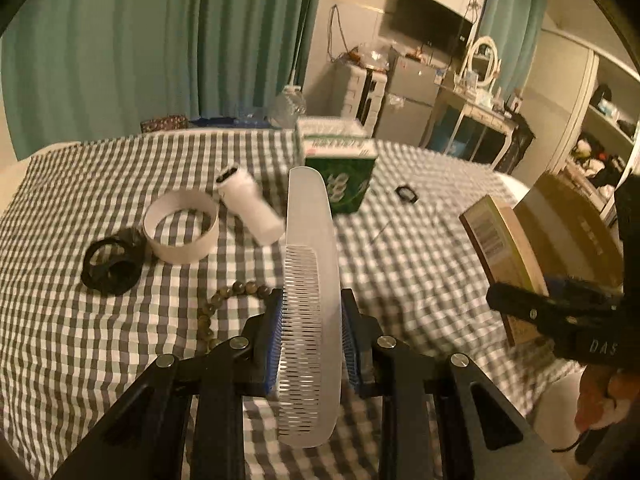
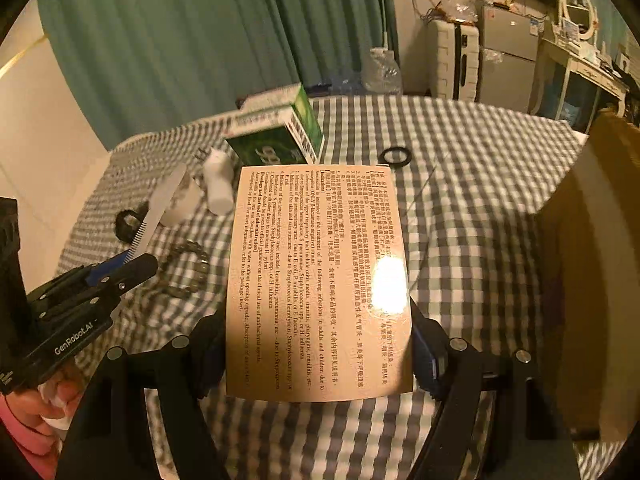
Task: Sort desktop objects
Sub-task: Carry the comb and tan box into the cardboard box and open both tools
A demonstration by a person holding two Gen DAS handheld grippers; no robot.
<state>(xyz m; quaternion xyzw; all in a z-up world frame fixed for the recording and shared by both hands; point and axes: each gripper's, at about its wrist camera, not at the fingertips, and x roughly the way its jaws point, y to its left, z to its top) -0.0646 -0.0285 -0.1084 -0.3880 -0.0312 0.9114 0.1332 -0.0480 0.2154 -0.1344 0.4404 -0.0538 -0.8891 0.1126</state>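
Note:
My left gripper (image 1: 310,312) is shut on a white comb (image 1: 310,248), which stands on edge between the blue pads and points away over the checked tablecloth (image 1: 420,264). My right gripper (image 2: 318,340) is shut on a flat tan medicine box (image 2: 320,280), printed side up, held across its width above the table. In the right wrist view the comb (image 2: 164,204) sticks up from the left gripper (image 2: 138,260) at the left. On the cloth lie a white bottle (image 1: 248,208), a white tape ring (image 1: 182,224), a black ring-shaped object (image 1: 112,260) and a bead bracelet (image 1: 224,304).
A green carton (image 1: 344,176) stands at the back middle, with a small black ring (image 1: 406,193) and a thin wire to its right. An open cardboard box (image 2: 592,260) stands at the table's right edge. Curtains and furniture lie beyond.

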